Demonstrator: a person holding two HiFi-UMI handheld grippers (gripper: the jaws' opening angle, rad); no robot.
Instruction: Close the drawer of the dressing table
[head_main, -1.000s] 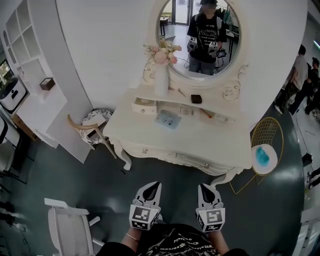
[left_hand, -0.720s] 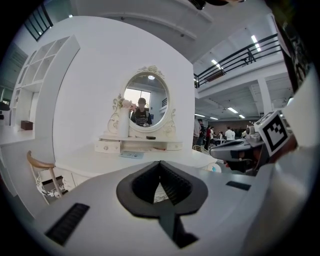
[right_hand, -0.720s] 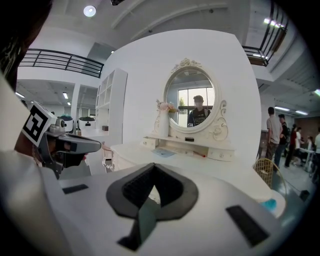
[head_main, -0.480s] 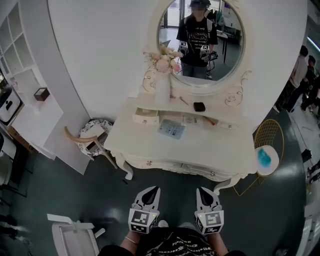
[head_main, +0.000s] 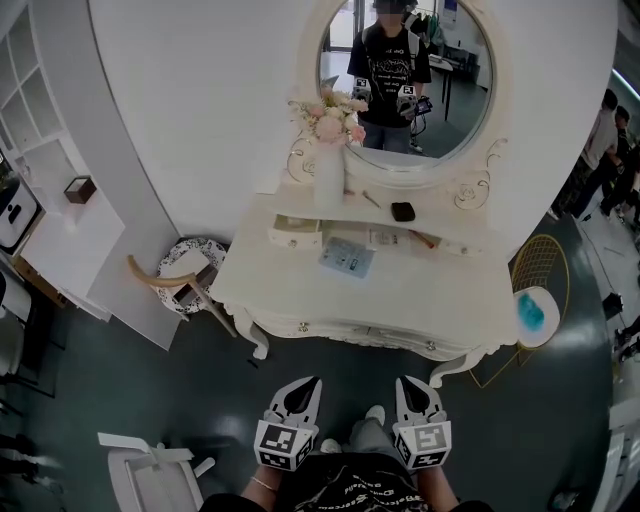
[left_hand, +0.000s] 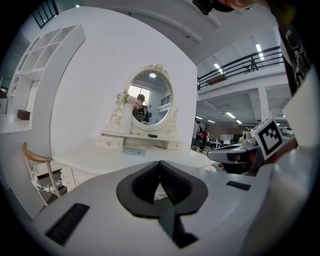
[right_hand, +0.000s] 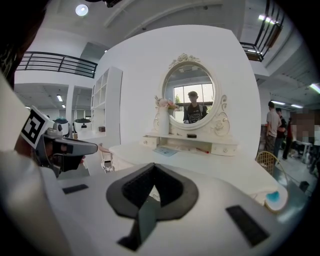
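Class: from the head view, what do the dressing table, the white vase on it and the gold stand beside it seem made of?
Dressing table: likely painted wood, cream-white satin, carved scrolls and curved legs.
White vase: perhaps ceramic, smooth; too small to confirm.
Gold stand: thin metal wire, open see-through frame.

The dressing table is cream-white, the floor dark grey-green, the flowers pink, the booklet pale blue, & the left gripper & right gripper are white w/ black-white square markers.
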